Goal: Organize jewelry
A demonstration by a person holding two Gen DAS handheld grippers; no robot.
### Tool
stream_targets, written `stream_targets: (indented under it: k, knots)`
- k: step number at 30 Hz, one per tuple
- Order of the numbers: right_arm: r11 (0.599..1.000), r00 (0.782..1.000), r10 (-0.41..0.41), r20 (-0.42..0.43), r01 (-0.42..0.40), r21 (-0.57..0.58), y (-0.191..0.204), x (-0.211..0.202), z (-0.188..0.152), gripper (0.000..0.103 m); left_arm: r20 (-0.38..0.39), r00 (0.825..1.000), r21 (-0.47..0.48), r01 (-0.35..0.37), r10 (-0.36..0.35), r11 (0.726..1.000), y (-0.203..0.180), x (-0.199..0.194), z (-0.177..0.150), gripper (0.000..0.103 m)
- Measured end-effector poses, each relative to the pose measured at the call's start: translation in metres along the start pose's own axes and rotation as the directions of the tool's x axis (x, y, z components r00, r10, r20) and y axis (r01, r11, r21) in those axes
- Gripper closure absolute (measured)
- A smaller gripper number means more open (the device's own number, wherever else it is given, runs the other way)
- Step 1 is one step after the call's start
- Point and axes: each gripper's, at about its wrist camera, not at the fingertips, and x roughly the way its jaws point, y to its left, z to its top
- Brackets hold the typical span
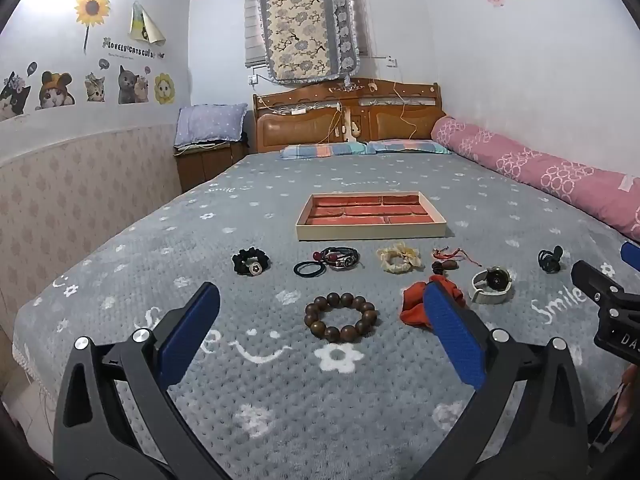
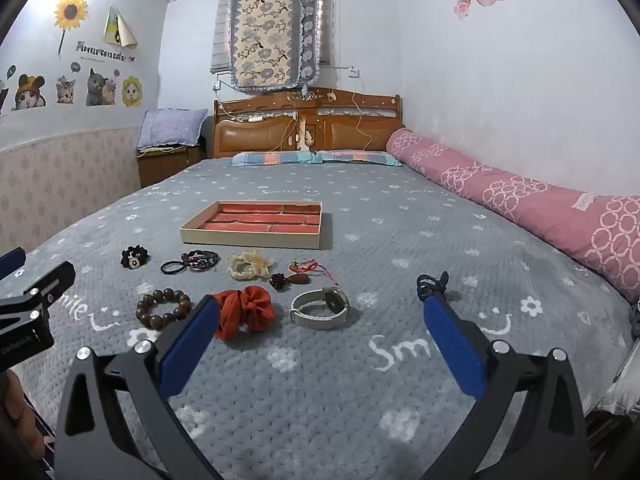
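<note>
A shallow tray (image 1: 370,233) (image 2: 250,239) with a red brick-pattern floor lies on the grey bedspread. In front of it lie a brown bead bracelet (image 1: 341,317) (image 2: 163,308), an orange scrunchie (image 1: 416,308) (image 2: 244,310), a watch with a pale strap (image 1: 492,285) (image 2: 320,306), a cream scrunchie (image 1: 398,262) (image 2: 248,266), black hair ties (image 1: 308,269) (image 2: 173,267), a black scrunchie (image 1: 251,262) (image 2: 135,258), a red cord bracelet (image 1: 450,255) (image 2: 306,267) and a dark hair tie (image 1: 550,260) (image 2: 430,284). My left gripper (image 1: 320,300) is open above the bead bracelet. My right gripper (image 2: 320,312) is open near the watch.
The bed fills the view, with a pink rolled quilt (image 2: 540,208) along the right side, pillows (image 1: 364,148) and a wooden headboard (image 1: 348,120) at the far end. A nightstand (image 1: 204,160) stands at the far left. The bed's left edge drops off (image 1: 24,320).
</note>
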Motion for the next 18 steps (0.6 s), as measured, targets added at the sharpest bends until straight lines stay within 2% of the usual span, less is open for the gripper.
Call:
stream_targets:
  k: [18]
  knots:
    - [1.000,1.000,0.000,-0.007,0.000,-0.004,-0.0008,0.0004,-0.0003,0.004,-0.014,1.000,-0.019,0.000,-0.001,1.000,0.0020,0.0042,0.0027,0.005]
